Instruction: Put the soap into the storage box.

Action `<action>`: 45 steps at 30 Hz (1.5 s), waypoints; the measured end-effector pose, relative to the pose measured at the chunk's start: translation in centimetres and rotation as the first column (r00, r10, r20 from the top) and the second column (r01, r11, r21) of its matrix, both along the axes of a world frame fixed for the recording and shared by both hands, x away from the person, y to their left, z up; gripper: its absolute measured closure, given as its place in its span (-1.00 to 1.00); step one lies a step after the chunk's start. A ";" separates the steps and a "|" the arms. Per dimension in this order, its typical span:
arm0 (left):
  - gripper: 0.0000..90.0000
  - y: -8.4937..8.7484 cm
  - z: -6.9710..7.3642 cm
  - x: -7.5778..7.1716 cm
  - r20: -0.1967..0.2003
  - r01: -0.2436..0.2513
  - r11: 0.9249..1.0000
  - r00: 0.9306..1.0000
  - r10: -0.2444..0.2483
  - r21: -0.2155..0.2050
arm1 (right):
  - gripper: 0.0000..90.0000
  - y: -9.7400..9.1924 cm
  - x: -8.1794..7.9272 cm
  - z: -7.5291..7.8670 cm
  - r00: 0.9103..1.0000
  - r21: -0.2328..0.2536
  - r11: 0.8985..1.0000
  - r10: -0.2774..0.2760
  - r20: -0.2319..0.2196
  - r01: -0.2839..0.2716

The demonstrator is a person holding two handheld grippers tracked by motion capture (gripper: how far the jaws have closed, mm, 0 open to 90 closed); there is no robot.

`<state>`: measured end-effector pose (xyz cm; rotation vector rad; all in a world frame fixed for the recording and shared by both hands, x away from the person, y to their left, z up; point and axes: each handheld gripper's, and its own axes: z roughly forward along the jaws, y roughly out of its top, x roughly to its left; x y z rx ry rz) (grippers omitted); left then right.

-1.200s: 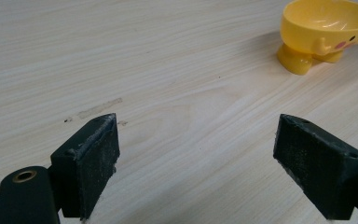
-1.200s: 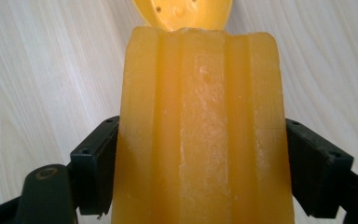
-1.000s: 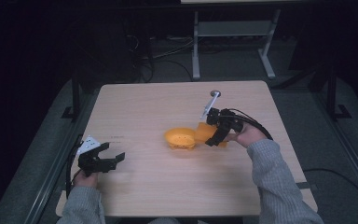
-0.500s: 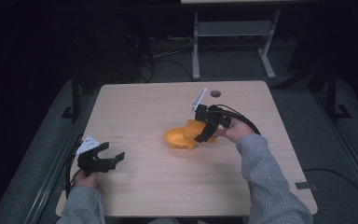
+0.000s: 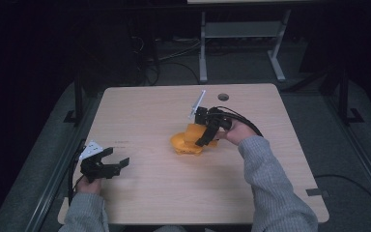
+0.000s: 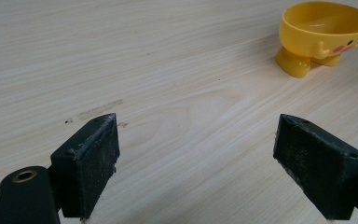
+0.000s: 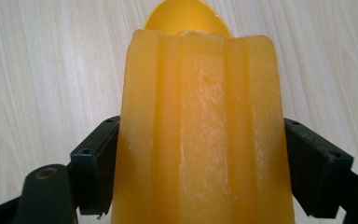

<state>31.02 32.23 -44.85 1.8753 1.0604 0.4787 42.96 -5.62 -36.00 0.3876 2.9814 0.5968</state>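
- Since a second ago I have carried my right gripper (image 5: 206,140) left over the yellow footed plastic bowl (image 6: 325,33) at mid-table.
- It pinches a ridged translucent orange block (image 7: 200,135).
- Left gripper (image 5: 113,162): jaws spread, empty.
- No legible writing.

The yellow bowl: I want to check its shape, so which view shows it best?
The left gripper view: the yellow bowl stands whole, feet showing. The high view shows it small beside the right gripper; the right gripper view shows a sliver.

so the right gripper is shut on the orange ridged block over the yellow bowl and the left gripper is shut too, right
Not quite: the left gripper is open, its jaws wide apart over bare table in the left gripper view. The right gripper is indeed shut on the orange ridged block over the yellow bowl.
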 end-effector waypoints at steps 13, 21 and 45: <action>-0.69 0.1 0.0 0.0 -0.003 0.001 1.000 1.000 -0.001 0.001 | -0.53 2.0 0.8 0.2 0.999 -0.016 0.999 0.046 0.004 -0.046; -0.69 0.1 0.0 0.0 0.000 -0.002 1.000 1.000 0.002 -0.006 | -0.53 3.3 1.3 0.3 0.997 -0.014 0.997 0.074 0.001 -0.074; -0.69 0.2 0.0 0.1 0.001 -0.004 1.000 1.000 0.004 -0.012 | -0.53 4.7 2.0 -1.7 0.994 -0.016 0.995 0.099 -0.046 -0.100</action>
